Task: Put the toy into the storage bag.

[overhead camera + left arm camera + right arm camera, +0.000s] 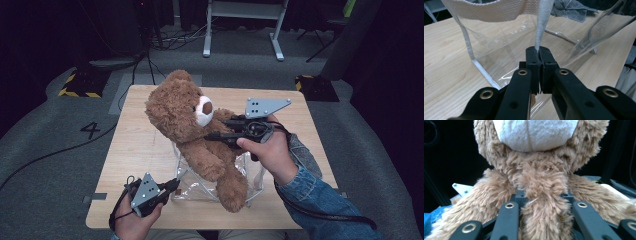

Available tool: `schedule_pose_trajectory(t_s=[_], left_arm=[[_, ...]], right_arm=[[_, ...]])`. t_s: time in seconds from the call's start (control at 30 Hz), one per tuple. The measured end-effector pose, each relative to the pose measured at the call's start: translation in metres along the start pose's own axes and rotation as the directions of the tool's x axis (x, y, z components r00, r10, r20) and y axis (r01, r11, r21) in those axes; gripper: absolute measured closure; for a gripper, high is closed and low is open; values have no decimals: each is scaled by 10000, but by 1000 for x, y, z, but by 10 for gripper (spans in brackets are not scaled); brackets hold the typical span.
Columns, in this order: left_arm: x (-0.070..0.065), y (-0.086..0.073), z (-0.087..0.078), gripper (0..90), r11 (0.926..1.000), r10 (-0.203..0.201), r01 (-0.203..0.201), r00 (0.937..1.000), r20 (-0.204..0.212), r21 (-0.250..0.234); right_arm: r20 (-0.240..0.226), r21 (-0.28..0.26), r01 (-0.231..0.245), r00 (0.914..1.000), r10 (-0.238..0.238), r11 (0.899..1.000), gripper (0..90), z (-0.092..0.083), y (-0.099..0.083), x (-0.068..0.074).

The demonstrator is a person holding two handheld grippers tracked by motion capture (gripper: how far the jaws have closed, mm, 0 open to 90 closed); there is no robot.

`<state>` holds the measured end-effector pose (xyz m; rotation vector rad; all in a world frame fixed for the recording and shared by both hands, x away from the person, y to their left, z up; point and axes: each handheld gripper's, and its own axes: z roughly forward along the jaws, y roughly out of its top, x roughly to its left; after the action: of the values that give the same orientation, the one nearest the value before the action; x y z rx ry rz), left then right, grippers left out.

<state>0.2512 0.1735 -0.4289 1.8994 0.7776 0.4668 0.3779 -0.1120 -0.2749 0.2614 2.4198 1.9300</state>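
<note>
Teddy bear: the brown teddy bear [190, 125] leans back over the middle of the counter [135, 145], head toward the far edge, white muzzle turned toward your right hand; its legs hang down into the clear bag near the near edge.
Clear bag: a transparent plastic bag [200, 187] stands open on the counter just inside the near edge, under the bear's lower body; in the left gripper view its clear walls [499, 50] rise from the wood, with a woven cream band along the top.
Strap: a cream woven strap [542, 25] drops from the bag's top edge straight down between your left jaws.
Left hand-held gripper: your left hand-held gripper [167, 189] sits at the near edge, left of the bag, clenched on the strap; the left gripper view shows the jaws pressed together with the strap pinched between them.
Right hand-held gripper: your right hand-held gripper [212, 136] reaches in from the right side of the counter at the bear's chest; in the right gripper view its jaws stand on either side of a thick tuft of brown fur below the muzzle, grasping the teddy bear [544, 220].
Sleeve: a blue denim sleeve [315, 192] covers your right forearm over the near right corner.
</note>
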Motion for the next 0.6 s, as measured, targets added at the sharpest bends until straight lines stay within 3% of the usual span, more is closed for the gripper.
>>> schedule_pose_trajectory(t_s=[0.07,0.37,0.6], left_arm=[[0,0,0,874,10000,-5,5,10000,-12,19],[0,0,-1,874,10000,-65,64,10000,-61,-37],[0,0,0,874,10000,-69,69,10000,-9,-12]], right_arm=[[-54,-68,-134,9999,134,9999,695,3,-4,-4],[506,297,147,9986,-161,9995,692,1,-17,-20],[364,970,199,9991,-235,9951,689,25,-28,-23]])
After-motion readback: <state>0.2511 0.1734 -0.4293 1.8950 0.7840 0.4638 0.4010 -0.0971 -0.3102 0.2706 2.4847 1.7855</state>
